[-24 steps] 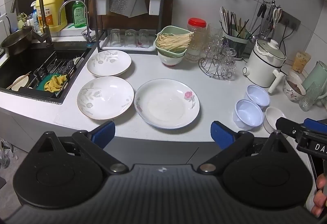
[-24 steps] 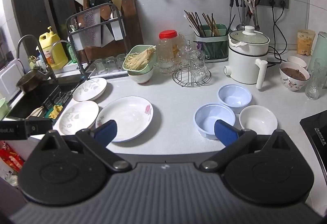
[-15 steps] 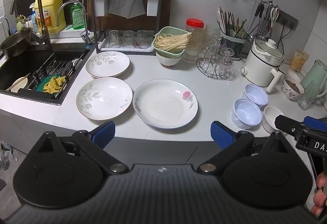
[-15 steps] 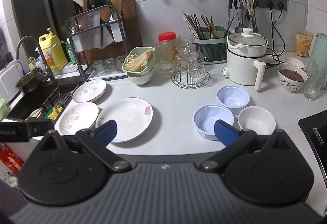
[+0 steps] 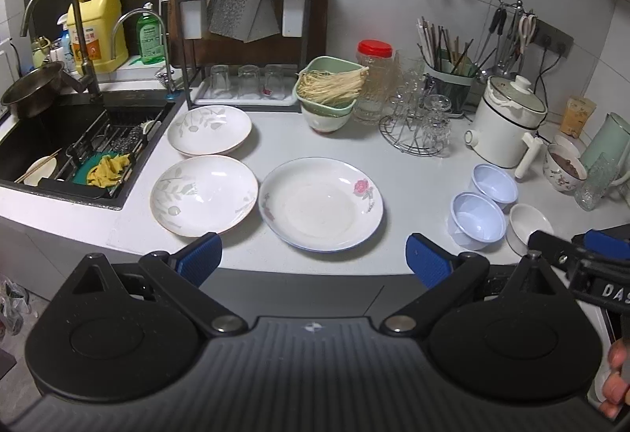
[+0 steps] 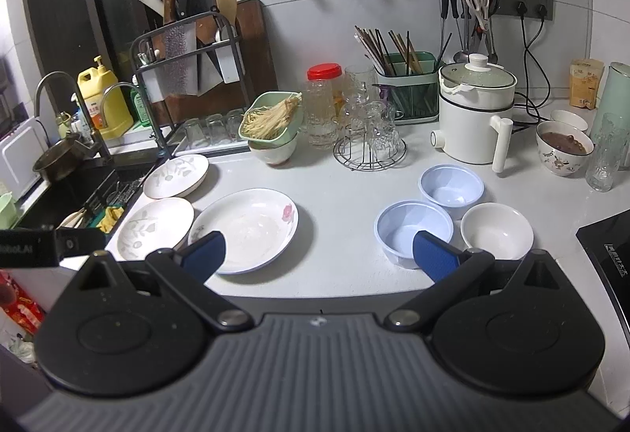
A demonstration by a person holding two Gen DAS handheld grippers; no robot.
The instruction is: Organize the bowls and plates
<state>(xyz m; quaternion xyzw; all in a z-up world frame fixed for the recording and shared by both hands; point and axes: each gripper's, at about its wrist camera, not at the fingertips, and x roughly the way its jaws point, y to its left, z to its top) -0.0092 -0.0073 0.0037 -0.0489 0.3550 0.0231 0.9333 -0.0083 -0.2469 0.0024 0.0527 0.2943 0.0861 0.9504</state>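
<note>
Three white plates lie on the grey counter: a big rose-print plate [image 5: 321, 209] [image 6: 246, 229], a leaf-print plate [image 5: 204, 195] [image 6: 155, 227] to its left, and another leaf-print plate [image 5: 209, 130] [image 6: 176, 175] behind that. Two pale blue bowls [image 5: 477, 220] [image 6: 413, 229] [image 6: 451, 188] and a small white bowl [image 5: 529, 228] [image 6: 497, 230] stand to the right. My left gripper [image 5: 313, 260] is open and empty at the counter's front edge before the rose plate. My right gripper [image 6: 317, 254] is open and empty, between the rose plate and the near blue bowl.
A sink [image 5: 59, 144] with a drain rack is at the left. A knife rack [image 5: 240, 34], a green bowl of noodles [image 5: 328, 89], a glass stand [image 5: 419, 121], a white cooker [image 5: 508, 128] and a bowl of brown food [image 6: 565, 148] line the back. A hob [image 6: 608, 247] is at the right.
Both grippers have drifted slightly back from the counter, so the plates and bowls look a little smaller. Both stay open. Nothing on the counter has moved.
</note>
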